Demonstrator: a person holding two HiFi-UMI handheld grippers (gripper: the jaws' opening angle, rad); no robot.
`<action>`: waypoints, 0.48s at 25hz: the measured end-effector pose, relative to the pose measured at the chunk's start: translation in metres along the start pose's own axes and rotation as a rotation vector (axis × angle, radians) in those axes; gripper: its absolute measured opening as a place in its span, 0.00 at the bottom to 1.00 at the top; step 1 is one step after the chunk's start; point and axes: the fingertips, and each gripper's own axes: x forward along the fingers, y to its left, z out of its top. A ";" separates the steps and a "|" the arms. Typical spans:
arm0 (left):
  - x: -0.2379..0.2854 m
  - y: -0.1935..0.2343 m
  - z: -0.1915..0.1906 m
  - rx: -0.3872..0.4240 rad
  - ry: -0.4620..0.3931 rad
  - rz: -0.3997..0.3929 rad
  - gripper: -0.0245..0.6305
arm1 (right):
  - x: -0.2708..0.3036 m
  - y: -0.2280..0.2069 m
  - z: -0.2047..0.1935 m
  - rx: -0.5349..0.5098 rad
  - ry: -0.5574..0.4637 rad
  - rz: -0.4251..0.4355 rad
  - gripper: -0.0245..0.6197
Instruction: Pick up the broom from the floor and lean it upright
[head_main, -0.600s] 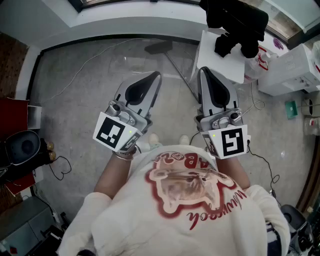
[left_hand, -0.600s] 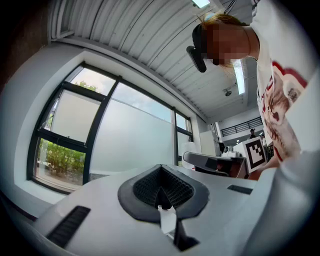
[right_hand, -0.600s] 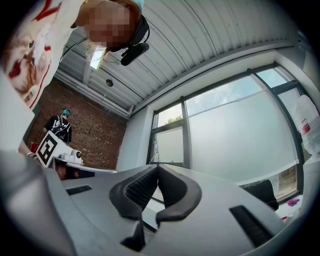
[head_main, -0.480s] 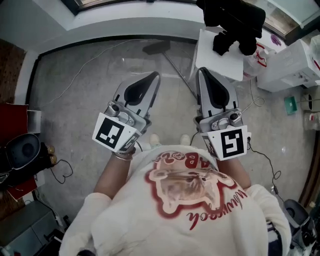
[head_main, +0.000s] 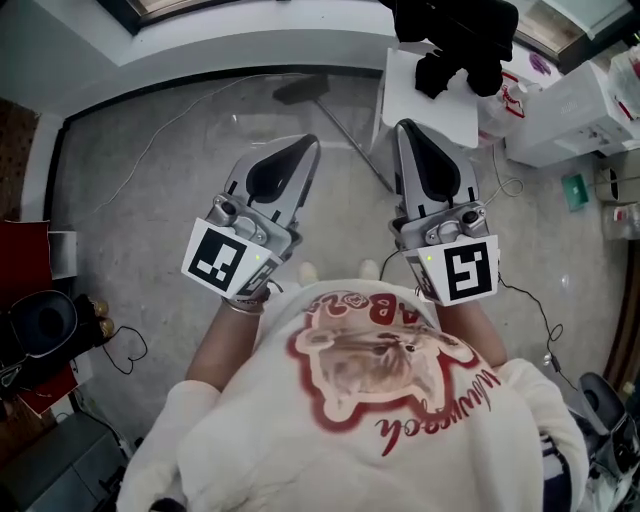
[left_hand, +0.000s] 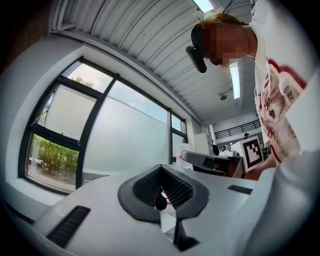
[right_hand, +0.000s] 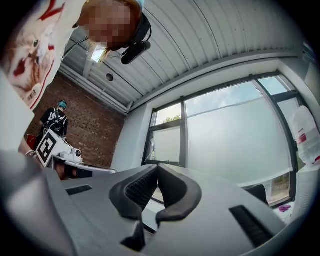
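The left gripper (head_main: 308, 148) is at 11 o'clock from the person's chest and the right gripper (head_main: 405, 130) at 1 o'clock. Each has its jaws closed together with nothing between them. The broom (head_main: 352, 140) lies flat on the floor (head_main: 150, 190) at 12 o'clock, beyond the two grippers. Its head is at the far end by the wall, and its handle slants toward 5 o'clock, ending beside the right gripper's inner edge in the head view. Neither gripper holds it.
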 end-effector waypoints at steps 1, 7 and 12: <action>-0.001 0.002 -0.001 -0.002 0.001 0.002 0.06 | 0.001 -0.002 -0.002 -0.008 0.005 -0.005 0.08; -0.012 0.018 -0.007 -0.014 0.015 0.004 0.06 | 0.004 -0.016 -0.001 -0.022 -0.007 -0.081 0.08; -0.022 0.030 -0.013 -0.017 0.030 -0.030 0.06 | 0.002 -0.017 -0.007 -0.030 -0.004 -0.144 0.08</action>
